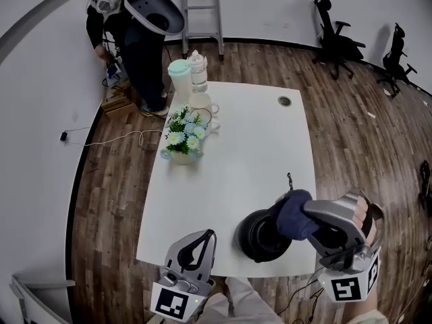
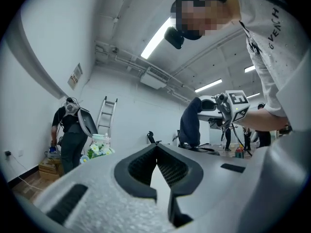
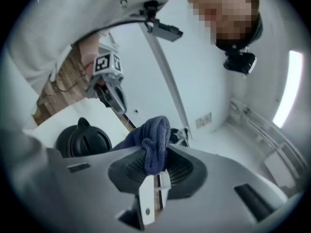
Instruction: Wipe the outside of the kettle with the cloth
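Note:
A black kettle stands on the white table near its front edge; in the right gripper view the kettle shows its lid from above. My right gripper is shut on a dark blue cloth, which rests against the kettle's right side. The cloth bulges out past the right gripper. My left gripper hovers at the table's front edge, left of the kettle, apart from it. Its jaws meet at the tips with nothing held, as the left gripper shows in its own view.
A pot of flowers, a cup, a mint-lidded jug and a bottle stand at the table's far left. A person stands beyond, near a ladder. Office chairs are at the back right.

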Demonstrator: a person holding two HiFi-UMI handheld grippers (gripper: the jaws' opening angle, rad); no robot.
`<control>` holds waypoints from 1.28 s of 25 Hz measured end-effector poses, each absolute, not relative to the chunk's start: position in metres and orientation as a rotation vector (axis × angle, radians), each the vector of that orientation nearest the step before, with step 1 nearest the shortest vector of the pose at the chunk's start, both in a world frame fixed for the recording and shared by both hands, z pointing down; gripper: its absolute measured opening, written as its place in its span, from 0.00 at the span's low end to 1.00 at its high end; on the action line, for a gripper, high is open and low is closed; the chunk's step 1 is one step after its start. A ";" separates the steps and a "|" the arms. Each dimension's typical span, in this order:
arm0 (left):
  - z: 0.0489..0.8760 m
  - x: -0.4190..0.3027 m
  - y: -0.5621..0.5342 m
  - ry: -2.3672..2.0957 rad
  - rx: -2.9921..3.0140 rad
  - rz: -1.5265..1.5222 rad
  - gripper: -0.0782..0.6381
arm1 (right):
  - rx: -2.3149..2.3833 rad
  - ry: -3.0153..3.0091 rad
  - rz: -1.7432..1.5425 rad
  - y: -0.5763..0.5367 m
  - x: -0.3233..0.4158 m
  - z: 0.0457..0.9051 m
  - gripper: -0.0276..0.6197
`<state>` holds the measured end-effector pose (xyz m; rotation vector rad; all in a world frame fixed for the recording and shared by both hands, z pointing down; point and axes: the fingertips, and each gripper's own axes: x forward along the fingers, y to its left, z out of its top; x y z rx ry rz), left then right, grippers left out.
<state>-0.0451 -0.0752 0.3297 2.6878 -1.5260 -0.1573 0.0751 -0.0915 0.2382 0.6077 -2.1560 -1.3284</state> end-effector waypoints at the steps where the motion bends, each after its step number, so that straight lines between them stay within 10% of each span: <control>1: 0.324 -0.047 -0.075 -1.540 2.693 -0.173 0.12 | 0.460 -2.190 -1.360 -0.080 0.057 0.237 0.14; 11: 0.346 -0.035 -0.073 -1.348 2.643 -0.179 0.12 | -0.383 -1.915 -1.205 -0.062 0.014 0.322 0.14; 32: 0.314 -0.016 -0.082 -1.382 2.722 -0.231 0.12 | 0.470 -1.968 -1.407 -0.099 0.048 0.252 0.14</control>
